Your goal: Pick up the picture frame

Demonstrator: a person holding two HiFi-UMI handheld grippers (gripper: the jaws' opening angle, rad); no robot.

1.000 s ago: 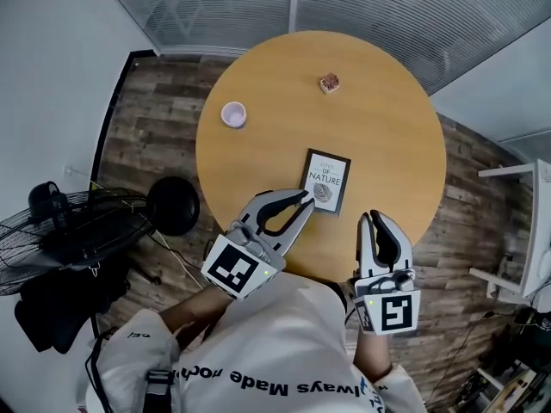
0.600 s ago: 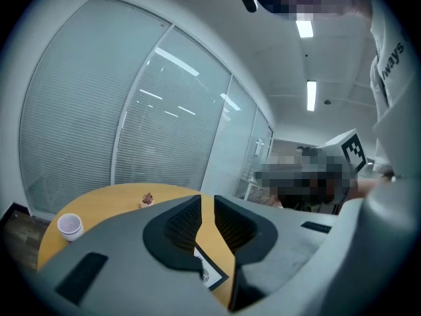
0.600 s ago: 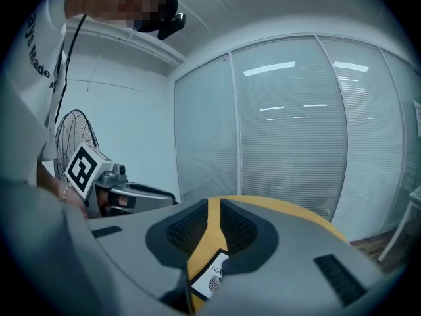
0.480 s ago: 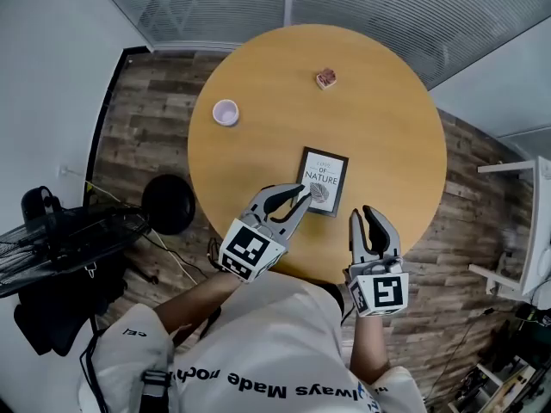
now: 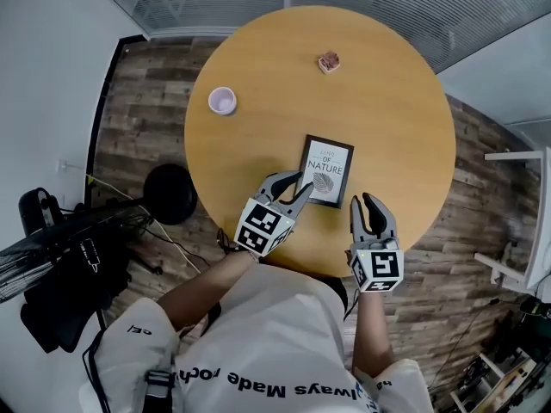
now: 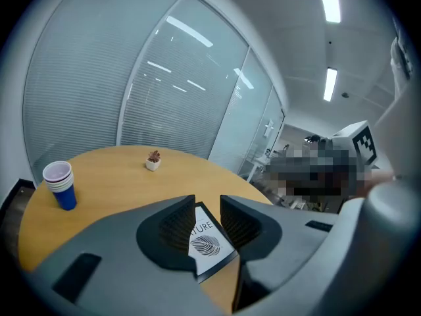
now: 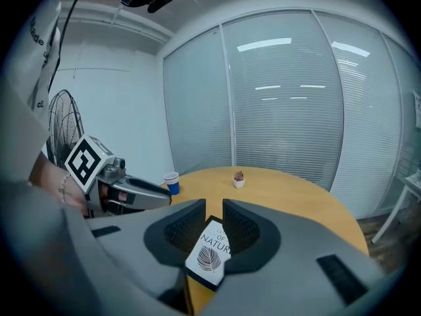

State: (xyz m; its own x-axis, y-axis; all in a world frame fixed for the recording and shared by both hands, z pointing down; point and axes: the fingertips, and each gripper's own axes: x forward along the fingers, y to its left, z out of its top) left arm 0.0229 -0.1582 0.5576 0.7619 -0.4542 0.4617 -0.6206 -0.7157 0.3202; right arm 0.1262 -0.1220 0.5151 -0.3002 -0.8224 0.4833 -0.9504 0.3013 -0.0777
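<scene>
The picture frame is black-edged with a white leaf print and lies flat on the round wooden table. My left gripper hovers at the frame's near left corner, open with nothing between its fingers. My right gripper is open near the table's front edge, just right of the frame. In the left gripper view the frame shows through the gap of the left gripper. The right gripper likewise looks onto the frame, with the left gripper at its left.
A stack of paper cups stands at the table's left; a small potted plant sits at the far side. On the wood floor to the left are a black round base and a fan. Glass walls with blinds stand behind.
Both grippers have moved forward over the table toward the frame. The left one's tips now reach the frame's near left corner. The frame has not moved.
</scene>
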